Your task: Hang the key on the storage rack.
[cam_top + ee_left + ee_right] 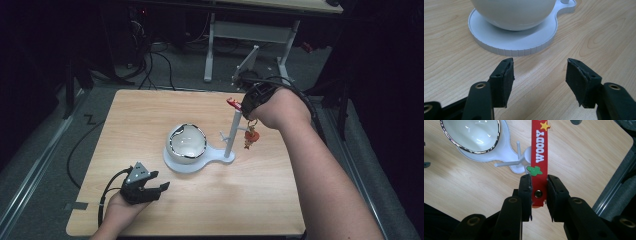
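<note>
My right gripper (pixel 539 186) is shut on the riveted end of a red keychain strap (pixel 539 150) printed "WOODY". In the high view the right gripper (pixel 245 105) holds the strap (pixel 233 103) at the top of the white post (pixel 231 135), and an orange charm (pixel 250 135) dangles below the hand. The post carries thin pegs (pixel 506 164) and rises from a white stand base (pixel 212 157) that also bears a white bowl (pixel 186 142). My left gripper (pixel 160 181) rests near the table's front left, open, nothing between its jaws (pixel 540 72), facing the bowl (pixel 514 12).
The wooden table (pixel 150 115) ends close behind the post, with a metal floor rail (pixel 614 192) off its right side. Behind it stand a white desk frame (pixel 250 45) and floor cables (pixel 160 70). Bare wood lies between the left gripper and the stand base (pixel 511 45).
</note>
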A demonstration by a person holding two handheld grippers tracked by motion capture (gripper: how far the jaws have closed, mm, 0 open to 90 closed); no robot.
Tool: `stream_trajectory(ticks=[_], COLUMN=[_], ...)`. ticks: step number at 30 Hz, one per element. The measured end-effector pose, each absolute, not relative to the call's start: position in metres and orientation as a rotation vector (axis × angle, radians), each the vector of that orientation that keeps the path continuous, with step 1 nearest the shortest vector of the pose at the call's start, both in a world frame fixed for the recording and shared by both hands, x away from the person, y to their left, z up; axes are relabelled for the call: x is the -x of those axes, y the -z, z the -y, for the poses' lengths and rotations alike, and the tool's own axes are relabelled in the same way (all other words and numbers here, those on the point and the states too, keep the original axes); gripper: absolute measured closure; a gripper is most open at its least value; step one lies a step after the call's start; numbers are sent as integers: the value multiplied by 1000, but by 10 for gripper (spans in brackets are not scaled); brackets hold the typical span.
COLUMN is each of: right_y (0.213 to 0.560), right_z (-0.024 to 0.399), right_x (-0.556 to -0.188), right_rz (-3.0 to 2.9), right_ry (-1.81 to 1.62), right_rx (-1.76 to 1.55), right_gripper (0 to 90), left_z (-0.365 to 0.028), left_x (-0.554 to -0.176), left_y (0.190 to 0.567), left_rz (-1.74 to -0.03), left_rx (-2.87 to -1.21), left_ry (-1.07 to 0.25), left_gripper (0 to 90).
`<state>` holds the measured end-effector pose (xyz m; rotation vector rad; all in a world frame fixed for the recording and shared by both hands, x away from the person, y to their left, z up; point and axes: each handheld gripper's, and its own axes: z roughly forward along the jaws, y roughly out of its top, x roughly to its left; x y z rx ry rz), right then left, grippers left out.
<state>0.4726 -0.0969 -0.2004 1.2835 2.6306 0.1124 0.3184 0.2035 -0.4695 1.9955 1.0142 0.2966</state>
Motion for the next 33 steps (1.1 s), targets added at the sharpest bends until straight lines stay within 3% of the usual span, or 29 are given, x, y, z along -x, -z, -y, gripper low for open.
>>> stream_trajectory(ticks=[11, 12, 16, 33], right_y=[204, 203, 202, 213], right_z=[97, 98, 101, 147], right_x=[-471, -471, -469, -455], right_rz=[-2620, -2616, -2617, -2585], right_ry=[-129, -138, -158, -168], right_rx=[-1284, -1285, -1291, -1377], right_gripper=[740, 684, 661, 631], left_z=[-204, -203, -203, -198], left_x=[-318, -318, -318, -319], left_y=[469, 469, 470, 475], left_rz=[-1007, -1006, -1005, -1006], left_rx=[-1997, -1999, -2007, -2029], left_ry=[-294, -294, -292, -287], left_gripper=[398, 398, 398, 398])
